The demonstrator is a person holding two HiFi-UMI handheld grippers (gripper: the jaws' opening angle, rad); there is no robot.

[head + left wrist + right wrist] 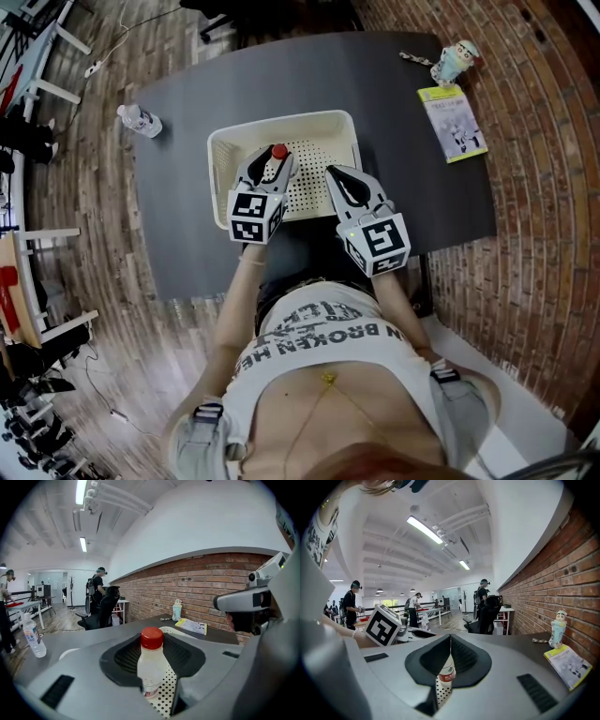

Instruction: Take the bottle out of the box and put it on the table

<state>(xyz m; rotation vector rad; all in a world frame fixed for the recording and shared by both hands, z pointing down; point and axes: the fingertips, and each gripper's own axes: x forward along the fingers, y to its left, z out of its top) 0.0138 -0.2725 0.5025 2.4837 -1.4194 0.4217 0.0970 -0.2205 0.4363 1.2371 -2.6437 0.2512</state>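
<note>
A small clear bottle with a red cap (279,151) stands upright in the cream perforated box (281,120) on the dark table (178,187). My left gripper (271,161) reaches into the box, and its jaws sit on either side of the bottle (151,660), shut on it. The box's dotted floor (165,693) shows beneath. My right gripper (339,174) hovers beside it over the box's right half, shut and holding nothing. Through the slit under its jaws (450,641) I see the bottle's red label (448,674).
A clear water bottle (141,120) stands at the table's far left. A yellow booklet (452,122) and a small figure-shaped container (455,61) sit at the far right, beside a brick wall. People, desks and chairs fill the room beyond the table.
</note>
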